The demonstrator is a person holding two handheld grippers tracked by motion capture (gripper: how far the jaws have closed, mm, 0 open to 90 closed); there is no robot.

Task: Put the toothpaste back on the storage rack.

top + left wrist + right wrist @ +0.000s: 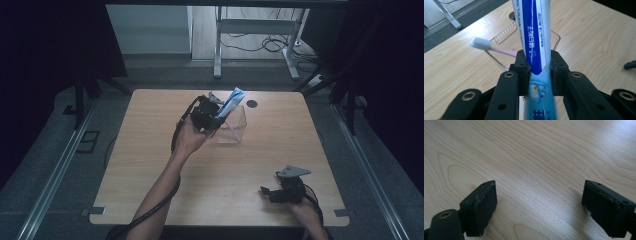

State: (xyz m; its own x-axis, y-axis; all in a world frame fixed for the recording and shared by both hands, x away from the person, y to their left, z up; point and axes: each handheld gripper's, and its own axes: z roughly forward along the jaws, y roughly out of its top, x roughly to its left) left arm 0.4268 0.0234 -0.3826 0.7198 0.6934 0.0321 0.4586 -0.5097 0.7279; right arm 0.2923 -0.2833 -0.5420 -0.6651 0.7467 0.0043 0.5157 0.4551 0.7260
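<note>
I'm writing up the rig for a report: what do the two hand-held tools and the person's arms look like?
Both are black. The left tool has two blocky jaws with ribbed pads and brass-ringed screw holes on its arms; a thick black cable trails along the bare, sleeveless forearm. The right tool has wide flat-padded jaws, a grey three-cornered plate on top and a thin black cable.

Table [150, 165]: pale wood-grain laminate, smooth, with a soft satin sheen where light hits it in the right gripper view. Toothpaste tube [534, 37]: glossy blue-and-white plastic film, slick and reflective; clear box [235, 131] near the table's far edge looks like smooth, glossy hard transparent plastic, and the toothbrush [489, 47] in it has a pale pink plastic handle with a matt white head. Both left gripper [537, 72] and right gripper [539, 205] are matt black plastic, with slightly rough rubbery pads [485, 207] and brass-looking metal inserts in the screw holes.
</note>
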